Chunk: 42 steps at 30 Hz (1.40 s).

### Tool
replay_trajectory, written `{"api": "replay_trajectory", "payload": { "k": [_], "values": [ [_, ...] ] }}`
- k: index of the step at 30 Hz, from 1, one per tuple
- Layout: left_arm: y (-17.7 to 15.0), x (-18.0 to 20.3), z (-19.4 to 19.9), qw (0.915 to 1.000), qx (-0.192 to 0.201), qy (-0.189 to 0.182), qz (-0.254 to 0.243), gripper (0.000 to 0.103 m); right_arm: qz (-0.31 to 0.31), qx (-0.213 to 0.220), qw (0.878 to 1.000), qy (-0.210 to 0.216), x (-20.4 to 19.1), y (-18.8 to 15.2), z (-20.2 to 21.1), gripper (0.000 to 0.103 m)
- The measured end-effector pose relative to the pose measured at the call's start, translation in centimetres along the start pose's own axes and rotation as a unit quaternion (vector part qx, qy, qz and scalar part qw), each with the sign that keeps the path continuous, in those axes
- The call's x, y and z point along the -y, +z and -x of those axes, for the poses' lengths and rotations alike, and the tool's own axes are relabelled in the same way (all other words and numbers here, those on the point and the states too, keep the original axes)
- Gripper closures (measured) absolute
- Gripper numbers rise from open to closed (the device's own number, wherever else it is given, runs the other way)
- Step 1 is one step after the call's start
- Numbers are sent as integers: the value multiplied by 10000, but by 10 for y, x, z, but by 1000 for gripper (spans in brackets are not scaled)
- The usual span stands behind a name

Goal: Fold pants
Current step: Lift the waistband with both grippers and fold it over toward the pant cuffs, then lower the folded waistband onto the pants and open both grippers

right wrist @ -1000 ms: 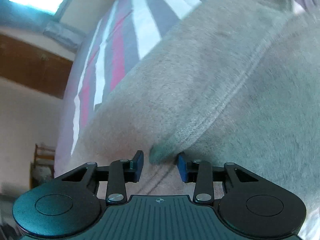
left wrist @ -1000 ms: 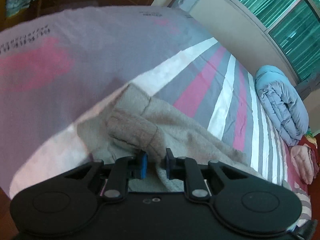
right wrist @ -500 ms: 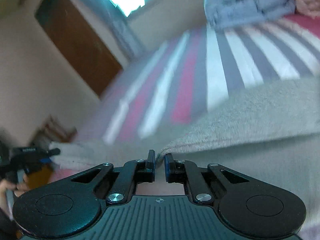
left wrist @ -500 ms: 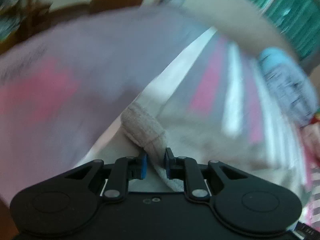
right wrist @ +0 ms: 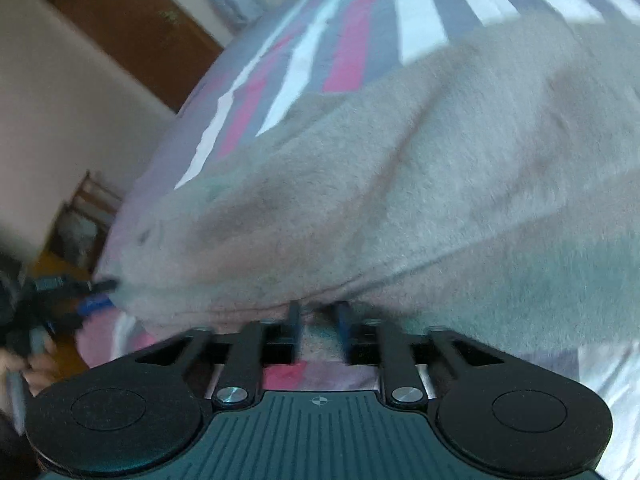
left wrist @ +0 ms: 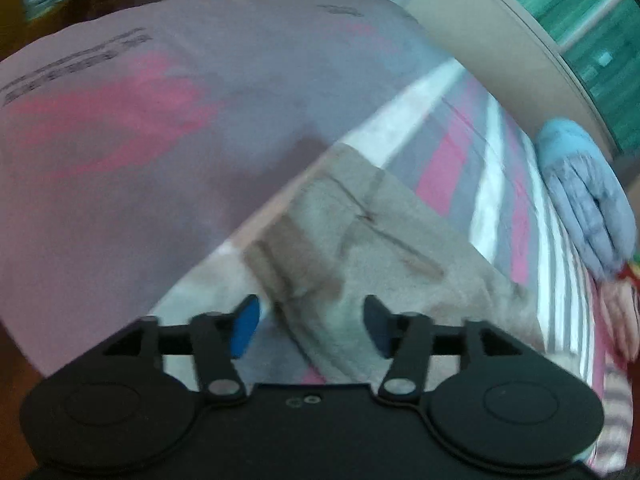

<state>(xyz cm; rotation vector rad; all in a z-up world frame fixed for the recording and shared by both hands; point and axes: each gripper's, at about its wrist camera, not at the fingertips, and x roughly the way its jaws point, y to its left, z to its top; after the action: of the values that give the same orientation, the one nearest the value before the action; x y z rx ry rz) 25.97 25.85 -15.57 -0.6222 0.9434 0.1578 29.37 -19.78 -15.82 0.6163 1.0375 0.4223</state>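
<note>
The grey fleece pants [left wrist: 384, 248] lie on the striped bed sheet [left wrist: 452, 168], with a cuffed end just ahead of my left gripper [left wrist: 310, 322]. That gripper is open, its blue pads apart on either side of the cloth, holding nothing. In the right wrist view the pants [right wrist: 400, 184] fill most of the frame. My right gripper [right wrist: 318, 322] sits at their folded edge with its jaws a small gap apart, cloth lying over the tips. The left gripper [right wrist: 76, 292] shows at the far left there.
A rolled blue quilt [left wrist: 580, 196] and pink bedding [left wrist: 616, 312] lie at the right side of the bed. A wall with green windows [left wrist: 592, 32] runs behind. A brown door [right wrist: 132, 28] and a wooden chair [right wrist: 84, 216] stand beyond the bed's foot.
My left gripper has opened and let go of the pant cuff, which now lies on the bed. My right gripper has lowered to the cloth and its jaws have parted slightly.
</note>
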Motion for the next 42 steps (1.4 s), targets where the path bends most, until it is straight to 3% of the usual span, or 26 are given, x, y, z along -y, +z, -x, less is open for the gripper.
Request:
{"api": "replay_trajectory", "payload": {
  "k": [3, 9, 13, 17, 20, 22, 23, 24, 27, 32, 34, 37, 39, 40, 42],
  "values": [
    [-2, -5, 12, 9995, 255, 29, 180, 49, 79, 55, 9997, -211, 4, 8, 6, 61],
    [-15, 43, 16, 9968, 203, -331, -697, 49, -191, 225, 9979, -570, 18, 6, 19, 61],
    [-26, 59, -9, 9957, -49, -292, -881, 49, -550, 251, 9967, -544, 21, 16, 22, 61],
    [-32, 51, -33, 9961, -255, -87, -843, 51, -1104, 327, 9923, -459, 20, 23, 16, 61],
    [-33, 43, -36, 9963, -254, -79, -822, 56, -1438, 331, 9886, -291, 24, 26, 13, 61],
    [-30, 41, -36, 9961, -202, 10, -861, 64, -1504, 370, 9878, -183, 21, 27, 9, 62],
    [-29, 42, -35, 9961, -176, 69, -867, 67, -1527, 438, 9872, -137, 20, 28, 9, 84],
    [-27, 40, -35, 9960, -168, 114, -868, 71, -1550, 436, 9869, -57, 18, 29, 8, 92],
    [-22, 38, -38, 9939, -198, 233, -1056, 84, -1065, 692, 9919, 63, 1, 26, 27, 92],
    [-19, 27, -39, 9933, -274, 212, -1103, 94, -525, 866, 9935, 518, -27, 10, 63, 95],
    [-20, 23, -37, 9930, -271, 229, -1126, 101, -286, 709, 9966, 292, -25, -8, 58, 95],
    [-25, 28, -26, 9930, -196, 253, -1134, 98, -326, 256, 9986, -323, 2, -23, 22, 95],
    [-31, 40, -12, 9910, -24, 236, -1319, 85, -373, 177, 9984, -388, 4, -23, 15, 95],
    [-36, 49, -4, 9892, 44, 187, -1453, 86, -348, 203, 9984, -407, -2, -21, 18, 94],
    [-45, 69, 8, 9863, 92, -52, -1645, 85, -301, 192, 9990, -257, -8, -17, 28, 82]
  ]
}}
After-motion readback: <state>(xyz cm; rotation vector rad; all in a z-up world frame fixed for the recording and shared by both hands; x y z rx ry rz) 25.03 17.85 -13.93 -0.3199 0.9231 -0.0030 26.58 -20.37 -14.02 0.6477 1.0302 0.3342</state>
